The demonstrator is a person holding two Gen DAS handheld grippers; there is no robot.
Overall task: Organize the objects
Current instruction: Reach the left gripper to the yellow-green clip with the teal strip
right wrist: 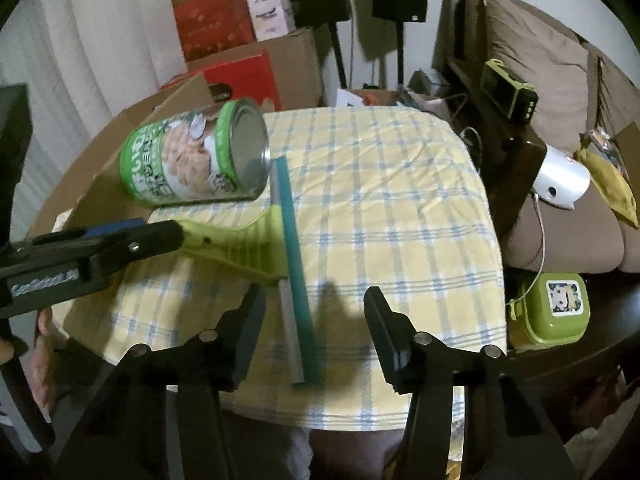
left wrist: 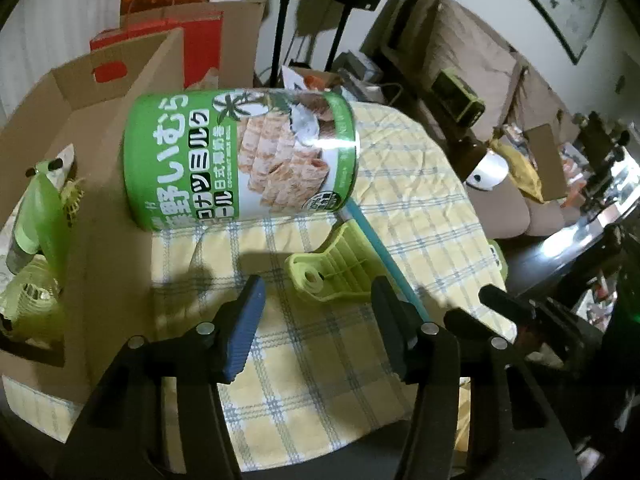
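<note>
A green and white snack can (left wrist: 240, 156) lies on its side on the yellow checked tablecloth (left wrist: 420, 184), against the open cardboard box (left wrist: 108, 184). It also shows in the right wrist view (right wrist: 192, 160). A lime-handled squeegee (left wrist: 332, 268) with a teal blade (right wrist: 294, 264) lies flat in front of the can. My left gripper (left wrist: 316, 320) is open, its fingertips either side of the squeegee handle's end (right wrist: 208, 240). My right gripper (right wrist: 316, 320) is open and empty, above the blade's near end.
The box holds a green spray bottle (left wrist: 40, 216) and other green items. A green lunch container (right wrist: 556, 312) sits at the table's right edge. Red boxes (right wrist: 244, 76) stand behind. A brown sofa (right wrist: 560, 128) is to the right.
</note>
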